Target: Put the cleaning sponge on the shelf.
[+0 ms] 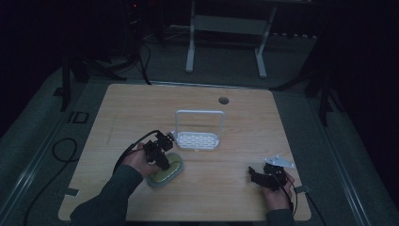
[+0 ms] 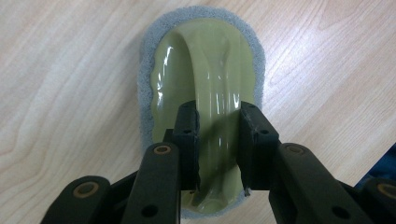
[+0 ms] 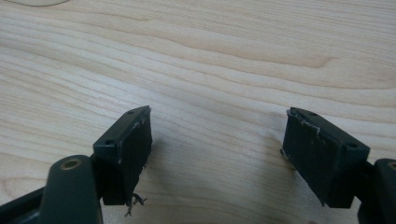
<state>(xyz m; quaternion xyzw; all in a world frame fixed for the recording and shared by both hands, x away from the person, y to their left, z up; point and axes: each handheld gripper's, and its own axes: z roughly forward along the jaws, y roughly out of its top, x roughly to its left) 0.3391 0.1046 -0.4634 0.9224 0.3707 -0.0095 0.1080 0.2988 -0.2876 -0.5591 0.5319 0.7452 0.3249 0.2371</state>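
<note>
The scrubbing pad (image 2: 201, 70) was an oval grey abrasive pad topped by a glossy olive-green plastic shell with a raised arched handle along its length. It lay flat, handle upward, on the tabletop (image 2: 60, 93), near the front left, just before the white rack (image 1: 197, 136).

Scrubbing pad with green handle (image 1: 165, 173): 1, at 7 o'clock on the table
White rack (image 1: 197, 133): 1, near the centre
Wooden table (image 1: 235, 117): 1
Cable hole (image 1: 224, 100): 1, at 12 o'clock
Handheld grippers: 2, left gripper (image 1: 160, 150) at 7 o'clock, right gripper (image 1: 254, 173) at 5 o'clock
</note>
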